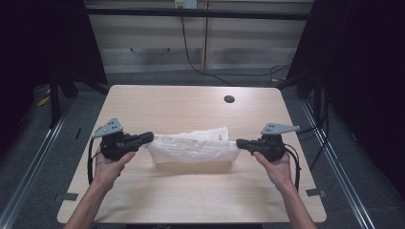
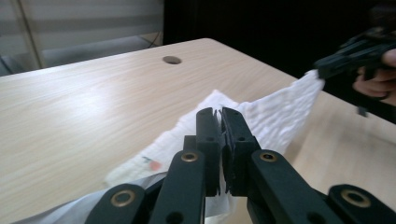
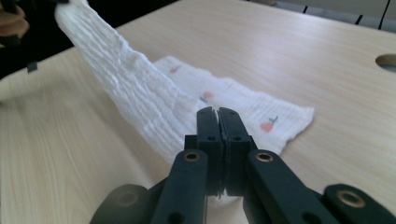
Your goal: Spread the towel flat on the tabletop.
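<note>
A white crinkled cloth point(image 1: 193, 145) with small red fruit prints stretches between both grippers over the middle of the wooden table point(image 1: 191, 191). My left gripper point(image 1: 149, 137) is shut on the cloth's left end, and my right gripper point(image 1: 240, 142) is shut on its right end. In the left gripper view the jaws of my left gripper point(image 2: 221, 112) pinch the cloth point(image 2: 275, 114), which runs off to the other gripper point(image 2: 327, 65) at upper right. From the right gripper view, my right gripper point(image 3: 217, 112) clamps the cloth point(image 3: 140, 100); its far part lies flat on the tabletop.
A round cable hole point(image 1: 229, 99) sits in the table's far right part. Dark curtains flank the table, and a cable point(image 1: 191, 57) runs down the wall behind. Metal rails point(image 1: 334, 157) lie on the floor at either side.
</note>
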### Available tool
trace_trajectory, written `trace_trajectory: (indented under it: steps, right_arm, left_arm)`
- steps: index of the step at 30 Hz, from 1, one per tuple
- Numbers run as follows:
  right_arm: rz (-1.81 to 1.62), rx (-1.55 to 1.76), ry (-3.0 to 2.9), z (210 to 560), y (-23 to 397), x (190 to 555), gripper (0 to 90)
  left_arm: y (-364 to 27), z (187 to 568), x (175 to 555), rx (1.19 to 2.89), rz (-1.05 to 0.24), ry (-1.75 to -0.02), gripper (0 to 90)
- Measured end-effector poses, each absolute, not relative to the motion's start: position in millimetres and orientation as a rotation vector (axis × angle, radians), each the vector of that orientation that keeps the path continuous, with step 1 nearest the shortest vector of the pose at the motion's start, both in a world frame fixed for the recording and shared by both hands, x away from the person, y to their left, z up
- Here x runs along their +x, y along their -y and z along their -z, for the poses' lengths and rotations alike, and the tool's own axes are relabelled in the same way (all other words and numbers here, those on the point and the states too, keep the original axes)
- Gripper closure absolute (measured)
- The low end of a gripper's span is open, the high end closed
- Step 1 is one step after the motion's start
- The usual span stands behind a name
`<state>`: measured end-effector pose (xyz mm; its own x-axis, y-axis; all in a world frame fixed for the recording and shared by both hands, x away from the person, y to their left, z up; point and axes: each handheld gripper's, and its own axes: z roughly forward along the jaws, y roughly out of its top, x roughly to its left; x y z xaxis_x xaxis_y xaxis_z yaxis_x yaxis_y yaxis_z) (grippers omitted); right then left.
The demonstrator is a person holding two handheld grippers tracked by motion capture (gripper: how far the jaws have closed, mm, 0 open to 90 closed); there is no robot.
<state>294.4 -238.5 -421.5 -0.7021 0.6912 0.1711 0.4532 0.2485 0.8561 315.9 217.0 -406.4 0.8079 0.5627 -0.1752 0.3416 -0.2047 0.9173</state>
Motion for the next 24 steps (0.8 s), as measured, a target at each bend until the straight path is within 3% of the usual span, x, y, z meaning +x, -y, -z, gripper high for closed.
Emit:
trace_trajectory:
  steps: [15, 24]
  right_arm:
    - [-1.386, 1.117, -2.374, 455.6, 241.9, 256.0, 88.0]
    - [-1.421, 1.137, -2.4, 467.4, 244.2, 242.0, 84.6]
  left_arm:
    - [-223.1, 460.8, 285.8, 1.982, -0.161, -0.729, 86.3]
    - [-222.4, 477.2, 272.5, 1.997, -0.132, -0.71, 84.5]
